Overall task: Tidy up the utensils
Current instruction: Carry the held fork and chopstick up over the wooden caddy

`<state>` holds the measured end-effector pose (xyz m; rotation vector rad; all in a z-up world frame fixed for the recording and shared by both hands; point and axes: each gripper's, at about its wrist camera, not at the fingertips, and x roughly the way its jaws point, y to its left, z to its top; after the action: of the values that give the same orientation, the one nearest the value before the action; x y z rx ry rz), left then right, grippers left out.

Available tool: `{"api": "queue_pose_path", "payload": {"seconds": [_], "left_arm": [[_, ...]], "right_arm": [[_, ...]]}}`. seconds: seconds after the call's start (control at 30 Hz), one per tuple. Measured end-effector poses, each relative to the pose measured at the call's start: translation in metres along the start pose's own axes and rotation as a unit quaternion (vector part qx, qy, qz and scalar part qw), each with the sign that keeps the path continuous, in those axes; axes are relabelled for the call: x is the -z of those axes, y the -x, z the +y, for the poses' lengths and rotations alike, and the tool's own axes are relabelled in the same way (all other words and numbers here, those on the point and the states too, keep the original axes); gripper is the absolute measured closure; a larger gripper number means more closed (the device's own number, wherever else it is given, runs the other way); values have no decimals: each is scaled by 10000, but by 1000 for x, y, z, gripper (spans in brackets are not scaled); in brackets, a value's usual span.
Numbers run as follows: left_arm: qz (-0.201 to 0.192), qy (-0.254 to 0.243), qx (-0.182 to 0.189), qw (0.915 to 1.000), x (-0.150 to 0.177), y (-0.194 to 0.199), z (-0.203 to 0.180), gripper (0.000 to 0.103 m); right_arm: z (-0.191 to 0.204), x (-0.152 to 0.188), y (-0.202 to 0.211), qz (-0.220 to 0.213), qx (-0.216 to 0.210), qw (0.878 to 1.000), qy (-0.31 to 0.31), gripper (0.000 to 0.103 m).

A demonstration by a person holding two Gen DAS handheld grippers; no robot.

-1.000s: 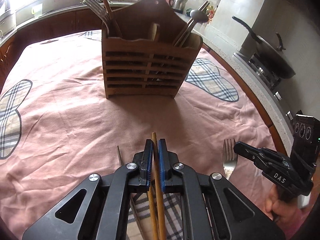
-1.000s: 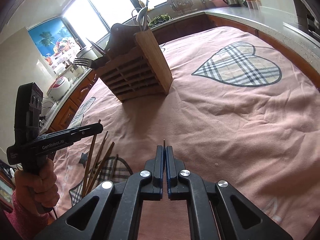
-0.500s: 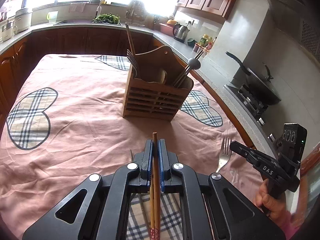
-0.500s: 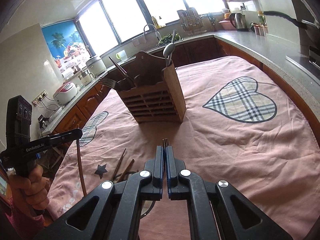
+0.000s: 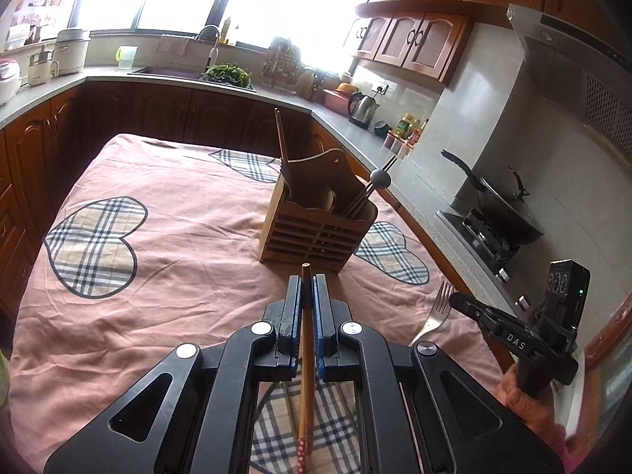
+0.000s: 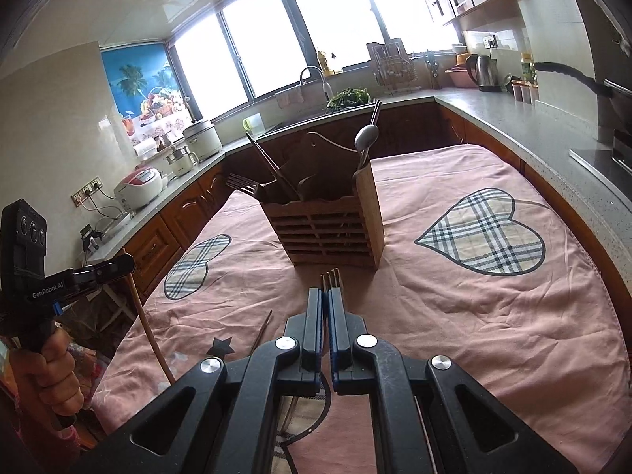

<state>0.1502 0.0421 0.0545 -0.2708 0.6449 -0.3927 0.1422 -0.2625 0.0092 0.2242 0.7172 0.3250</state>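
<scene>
Bench (image 5: 189, 237): draped in a pink cloth with plaid hearts, spreading out ahead of both pairs of fingers.
Holder (image 5: 318, 223): slatted wooden utensil box standing upright on the cloth straight beyond the fingertips of both grippers, apart from them; forks, a spoon and dark chopsticks stick up out of it.
Left gripper (image 5: 307, 288): raised over the near edge of the bench, fingers pinching a wooden chopstick (image 5: 305, 355) that runs lengthwise between them, its tip poking just past the fingertips and its patterned end trailing back under the frame.
Right gripper (image 6: 326, 296): raised alongside, fingers pressed onto a metal fork (image 6: 331, 278), whose tines jut out just ahead of the fingertips toward the holder; seen from the left wrist, the fork hangs slanted below those fingers.
Loose chopstick (image 6: 261, 331): lying on the cloth to the left of the right fingers.
</scene>
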Motion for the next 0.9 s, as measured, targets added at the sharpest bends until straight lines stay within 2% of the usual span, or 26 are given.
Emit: {"api": "queue_pose_path", "payload": {"seconds": [0.4,0.9], "left_arm": [[-490,172,71,9986,-12,15,1,99],[-944,255,94,9952,-41,10,-4,99]], "right_arm": [[5,-13,12,-275,37,9995,123,100],[-1,-36,12,-525,70,9985,134,100]]}}
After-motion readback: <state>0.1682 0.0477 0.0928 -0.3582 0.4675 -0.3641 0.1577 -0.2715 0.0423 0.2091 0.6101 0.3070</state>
